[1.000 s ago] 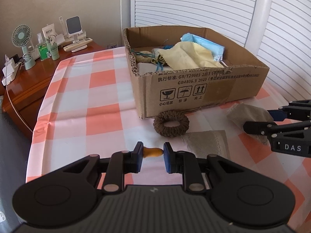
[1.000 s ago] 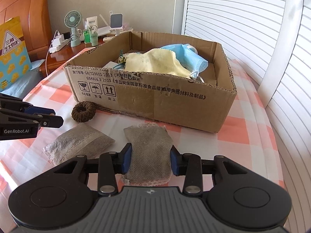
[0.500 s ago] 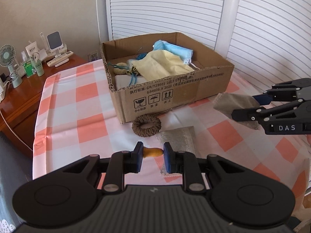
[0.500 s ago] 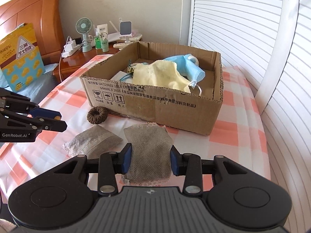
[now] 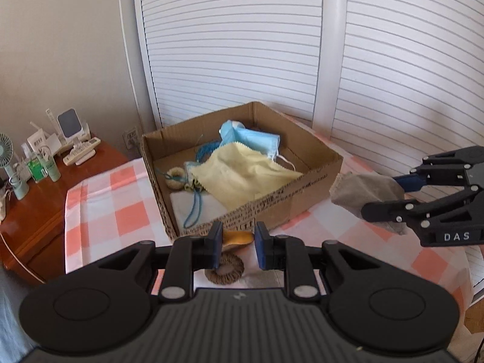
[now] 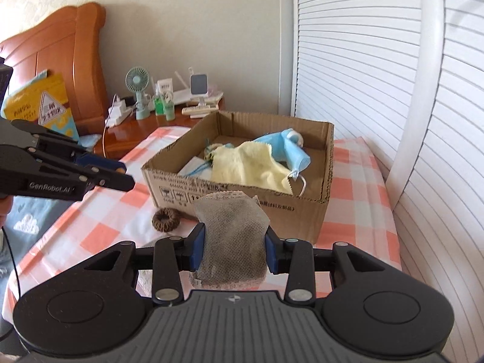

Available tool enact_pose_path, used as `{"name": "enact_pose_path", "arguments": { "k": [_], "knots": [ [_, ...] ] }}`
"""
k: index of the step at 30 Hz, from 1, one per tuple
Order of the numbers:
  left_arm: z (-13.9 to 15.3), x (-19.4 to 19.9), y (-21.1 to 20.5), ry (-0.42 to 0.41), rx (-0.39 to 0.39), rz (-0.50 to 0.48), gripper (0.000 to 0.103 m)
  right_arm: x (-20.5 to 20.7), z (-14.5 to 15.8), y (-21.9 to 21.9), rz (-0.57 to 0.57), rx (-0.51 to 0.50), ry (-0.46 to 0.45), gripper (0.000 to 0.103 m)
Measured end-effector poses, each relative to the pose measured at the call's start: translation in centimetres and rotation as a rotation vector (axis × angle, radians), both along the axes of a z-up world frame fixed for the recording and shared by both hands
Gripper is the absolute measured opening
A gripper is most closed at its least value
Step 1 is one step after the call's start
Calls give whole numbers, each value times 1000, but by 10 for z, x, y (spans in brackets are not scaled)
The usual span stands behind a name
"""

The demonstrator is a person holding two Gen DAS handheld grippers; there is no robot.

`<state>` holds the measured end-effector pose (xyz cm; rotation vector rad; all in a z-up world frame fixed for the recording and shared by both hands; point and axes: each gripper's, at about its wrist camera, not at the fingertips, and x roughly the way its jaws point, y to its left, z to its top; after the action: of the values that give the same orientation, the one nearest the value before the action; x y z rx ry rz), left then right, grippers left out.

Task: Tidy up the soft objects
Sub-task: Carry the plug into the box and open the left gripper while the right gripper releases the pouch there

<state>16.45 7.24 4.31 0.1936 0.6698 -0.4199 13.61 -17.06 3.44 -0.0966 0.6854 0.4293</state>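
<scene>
My left gripper (image 5: 236, 243) is shut on a small orange soft object (image 5: 239, 237), held above the table in front of the cardboard box (image 5: 302, 193). My right gripper (image 6: 235, 249) is shut on a grey mesh pouch (image 6: 233, 236), lifted off the table; the pouch also shows in the left wrist view (image 5: 363, 192). The box (image 6: 242, 193) holds a yellow cloth (image 5: 242, 175), a blue face mask (image 5: 251, 142) and blue cords. A brown knitted ring (image 6: 165, 219) lies on the checked tablecloth (image 6: 121, 211) in front of the box, below my left gripper (image 6: 119, 171).
A wooden nightstand (image 6: 133, 134) with a small fan (image 6: 137, 81), bottles and chargers stands beyond the table's left side. White slatted shutters (image 6: 378, 75) run behind and to the right. A wooden headboard (image 6: 60, 48) stands at far left.
Both grippers have risen well above the table. The right one lifted the grey pouch off the cloth; the left still holds the orange object. A second grey pouch has dropped out of view.
</scene>
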Motion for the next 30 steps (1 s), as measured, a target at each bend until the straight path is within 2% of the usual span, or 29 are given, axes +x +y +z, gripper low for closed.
{"name": "enact_pose_path", "arguments": {
  "k": [6,12,20,22,24,26,28,30],
  "knots": [
    [17,51,-13,-47,22,-5,21,2,7,-6,-18,24,-11,44],
    [14,131,-22,23,-18,6,21,7,13,-7,-14,20,-29,44],
    [-10,212,-28,100,-1,104,22,18,12,-18,-33,24,-30,44],
    [-15,223,-26,108,2,136,36,21,12,-20,-39,22,-32,44],
    [-18,229,-23,107,1,169,74,22,12,-23,-49,25,-31,44],
    [-18,228,-19,90,-9,195,84,22,12,-25,-56,27,-31,44],
    [-14,220,-15,89,-17,198,85,22,12,-27,-59,26,-30,44],
    [-9,211,-10,83,-30,202,90,22,12,-26,-60,22,-28,44]
  ]
}}
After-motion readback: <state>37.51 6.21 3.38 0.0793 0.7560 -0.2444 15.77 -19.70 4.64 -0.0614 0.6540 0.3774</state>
